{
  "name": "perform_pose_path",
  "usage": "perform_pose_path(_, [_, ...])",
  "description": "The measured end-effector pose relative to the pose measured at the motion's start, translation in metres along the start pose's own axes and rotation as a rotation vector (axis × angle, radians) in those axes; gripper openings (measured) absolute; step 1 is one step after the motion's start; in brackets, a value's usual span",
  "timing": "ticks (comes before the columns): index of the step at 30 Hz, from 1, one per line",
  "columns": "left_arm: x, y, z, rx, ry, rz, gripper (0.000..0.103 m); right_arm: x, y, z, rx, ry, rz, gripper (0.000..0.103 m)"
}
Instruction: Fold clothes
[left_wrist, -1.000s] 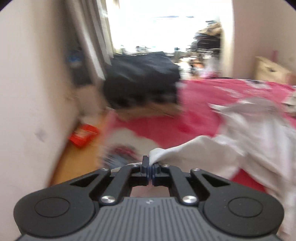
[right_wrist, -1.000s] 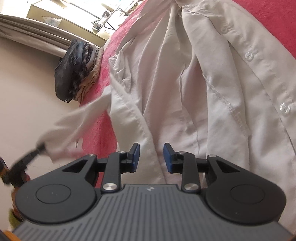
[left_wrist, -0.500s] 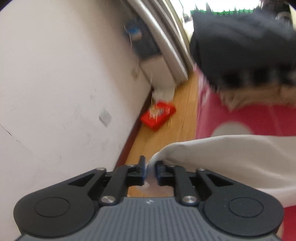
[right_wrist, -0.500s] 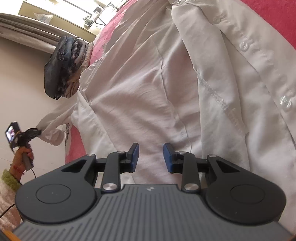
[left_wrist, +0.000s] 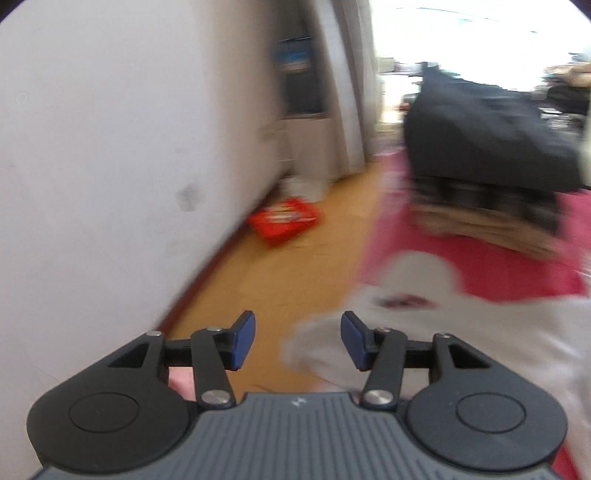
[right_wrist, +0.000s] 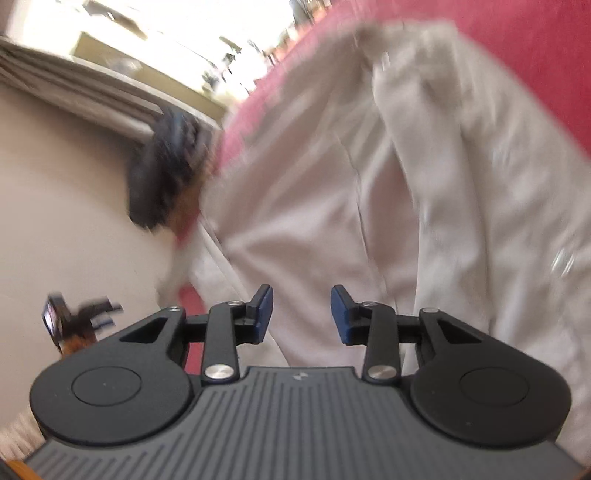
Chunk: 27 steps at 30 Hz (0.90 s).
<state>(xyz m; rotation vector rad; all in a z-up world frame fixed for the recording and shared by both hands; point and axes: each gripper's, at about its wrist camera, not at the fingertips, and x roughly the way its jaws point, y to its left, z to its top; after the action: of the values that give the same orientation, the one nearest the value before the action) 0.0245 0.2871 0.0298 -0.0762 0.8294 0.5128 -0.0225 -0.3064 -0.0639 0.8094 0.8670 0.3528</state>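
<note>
Both grippers spread over a white shirt (right_wrist: 369, 206) on the red bedcover (right_wrist: 535, 55).

I see my left gripper (left_wrist: 297, 341) angled down, jaws just opening, cuff lying below them (blurred); right gripper (right_wrist: 302, 314) widening, empty, above the shirt, which runs lengthwise away from it.

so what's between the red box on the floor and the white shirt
In the left wrist view, only bare wooden floor lies between the red box and the white shirt; the picture is blurred.
</note>
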Motion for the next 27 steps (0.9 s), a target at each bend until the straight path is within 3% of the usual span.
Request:
perform_pose_path(2, [-0.029,-0.027,-0.014,0.042,-0.014,-0.136,0.055,-0.024,-0.002,0.011,0.005,-0.092,-0.03,0.05])
perform_pose_path(7, [-0.095,-0.119,-0.056,0.197,-0.035,-0.548,0.061,-0.08,-0.032,0.029,0.102,-0.239,-0.242,0.052])
perform_pose_path(10, [-0.123,-0.179,-0.085,0.322,-0.011,-0.751,0.063,-0.105,-0.064,0.024,0.233,-0.235,-0.311,0.053])
perform_pose_path(13, [-0.15,-0.239,-0.118,0.453,0.042,-0.929,0.063,-0.115,-0.093,0.011,0.359,-0.16,-0.315,0.054])
perform_pose_path(17, [-0.159,-0.298,-0.16,0.536,0.109,-1.063,0.063,-0.107,-0.115,-0.001,0.5,-0.064,-0.254,0.058])
perform_pose_path(20, [-0.168,-0.321,-0.18,0.55,0.151,-1.129,0.063,-0.095,-0.11,-0.002,0.48,-0.02,-0.228,0.06])
perform_pose_path(27, [-0.153,-0.325,-0.183,0.565,0.179,-1.228,0.063,-0.063,-0.066,-0.006,0.415,0.007,0.12,0.06])
